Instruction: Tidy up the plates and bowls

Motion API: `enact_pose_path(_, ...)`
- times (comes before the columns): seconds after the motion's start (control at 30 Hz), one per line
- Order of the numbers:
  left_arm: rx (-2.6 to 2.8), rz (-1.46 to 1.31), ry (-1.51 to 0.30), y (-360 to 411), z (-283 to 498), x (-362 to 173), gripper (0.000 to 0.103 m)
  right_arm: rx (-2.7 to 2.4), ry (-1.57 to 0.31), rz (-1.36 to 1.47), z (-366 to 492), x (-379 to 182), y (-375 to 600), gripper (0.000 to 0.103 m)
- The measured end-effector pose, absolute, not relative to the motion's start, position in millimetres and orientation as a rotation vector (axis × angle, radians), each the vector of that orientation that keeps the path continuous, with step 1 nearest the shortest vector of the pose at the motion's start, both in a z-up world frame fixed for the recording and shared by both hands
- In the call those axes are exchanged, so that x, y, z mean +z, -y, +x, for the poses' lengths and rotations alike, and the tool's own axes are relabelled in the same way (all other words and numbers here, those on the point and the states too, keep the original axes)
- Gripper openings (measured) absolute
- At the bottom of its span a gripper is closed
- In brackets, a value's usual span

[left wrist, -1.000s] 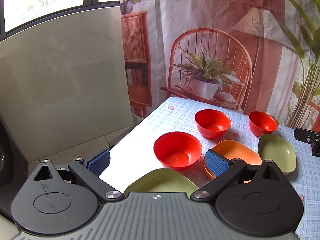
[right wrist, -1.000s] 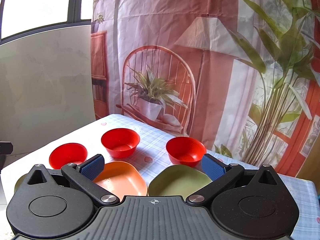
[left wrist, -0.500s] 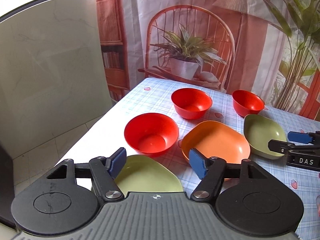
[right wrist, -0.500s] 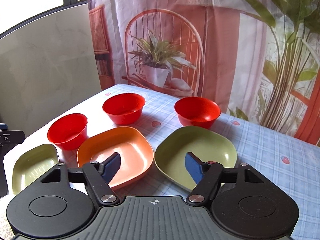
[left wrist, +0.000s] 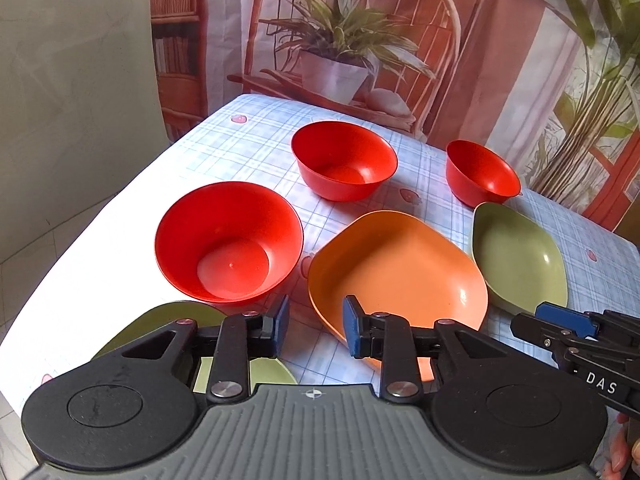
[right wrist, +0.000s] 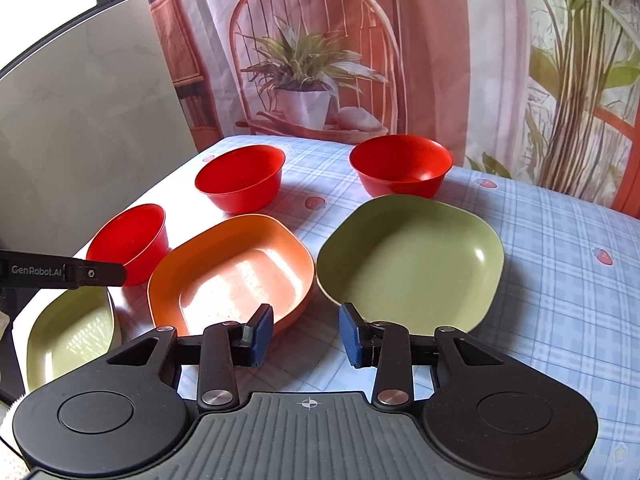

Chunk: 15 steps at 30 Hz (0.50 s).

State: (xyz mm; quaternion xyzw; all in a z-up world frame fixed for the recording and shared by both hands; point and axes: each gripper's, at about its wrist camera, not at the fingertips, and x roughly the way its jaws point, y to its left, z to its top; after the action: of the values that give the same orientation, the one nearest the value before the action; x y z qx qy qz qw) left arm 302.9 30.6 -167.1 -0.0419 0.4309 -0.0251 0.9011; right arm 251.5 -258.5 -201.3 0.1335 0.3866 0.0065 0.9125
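Left gripper (left wrist: 314,330), right gripper (right wrist: 306,336) lower; jaws closing

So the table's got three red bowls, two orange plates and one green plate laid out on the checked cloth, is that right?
Not quite: the colours are swapped. There is one orange plate and two green plates, one on the right and one at the left edge, as the right wrist view shows. The three red bowls on the checked cloth are right.
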Motion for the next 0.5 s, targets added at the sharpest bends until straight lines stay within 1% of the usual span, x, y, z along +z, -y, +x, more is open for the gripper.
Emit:
enact_pose_path(0.23,-0.1,-0.117,-0.95,-31,321,-179,0.031,0.036,-0.814,0.316,267,-206,258,0.034)
enact_pose_path(0.5,-0.083,-0.106,-0.971,-30,339,-191,0.031,0.037,-0.839,0.325,275,-210,253,0.034)
